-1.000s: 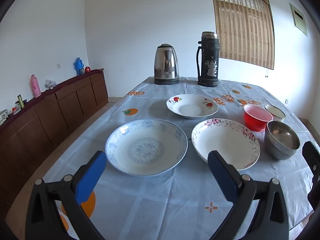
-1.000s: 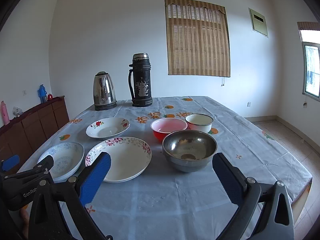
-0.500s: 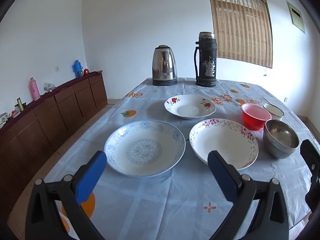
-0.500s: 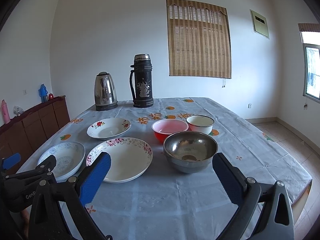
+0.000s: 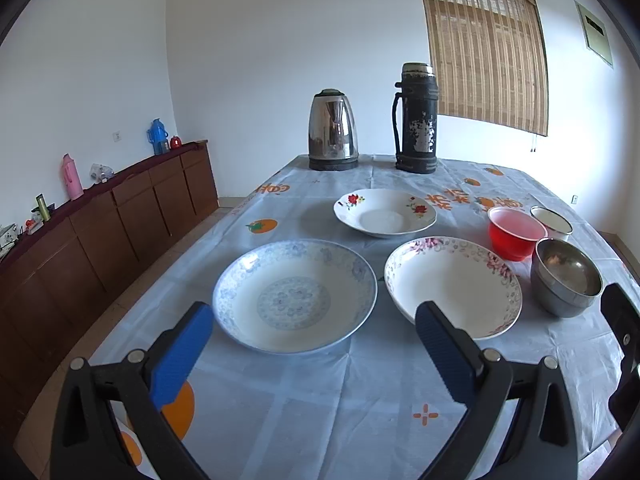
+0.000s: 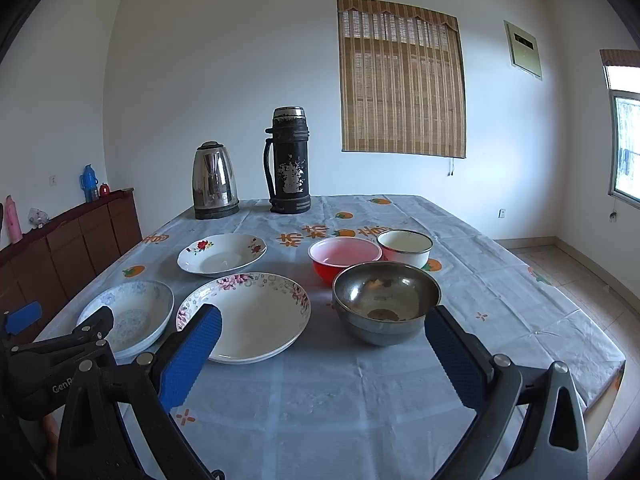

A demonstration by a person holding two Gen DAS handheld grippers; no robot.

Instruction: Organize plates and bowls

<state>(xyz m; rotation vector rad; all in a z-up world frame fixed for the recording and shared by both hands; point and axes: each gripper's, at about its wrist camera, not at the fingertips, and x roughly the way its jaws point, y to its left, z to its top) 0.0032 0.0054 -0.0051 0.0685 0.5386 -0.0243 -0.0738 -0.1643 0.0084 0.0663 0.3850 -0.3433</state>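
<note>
A table covered with a pale blue cloth (image 5: pixel 304 400) was shown from two cameras mounted on hand-held grippers. Three plates and three bowls were laid out on it, all apart and none stacked. A blue-patterned plate (image 5: pixel 294 296) was seen nearest the left gripper (image 5: pixel 312 348), whose blue pads were spread wide and gripped nothing. Just beside that plate lay a pink-flowered plate (image 5: pixel 452 284), and behind both a smaller red-flowered plate (image 5: pixel 384 213). To the right, a steel bowl (image 6: pixel 386 302) was placed nearest the right gripper (image 6: pixel 324 352), which was likewise released and empty. Behind the steel bowl a red bowl (image 6: pixel 344 256) and a white enamel bowl (image 6: pixel 405 246) stood side by side, seemingly touching. A kettle (image 5: pixel 333 130) and a dark flask (image 5: pixel 416 118) were set at the far end.

No piece appeared to have been gathered yet. For a sound first grasp, one pad would best be slid under a plate's raised rim and the other closed over it, so the plate could be lifted level and lowered gently onto a larger one. Bowls would best be nested smaller into larger, gripped by the wall.
</note>
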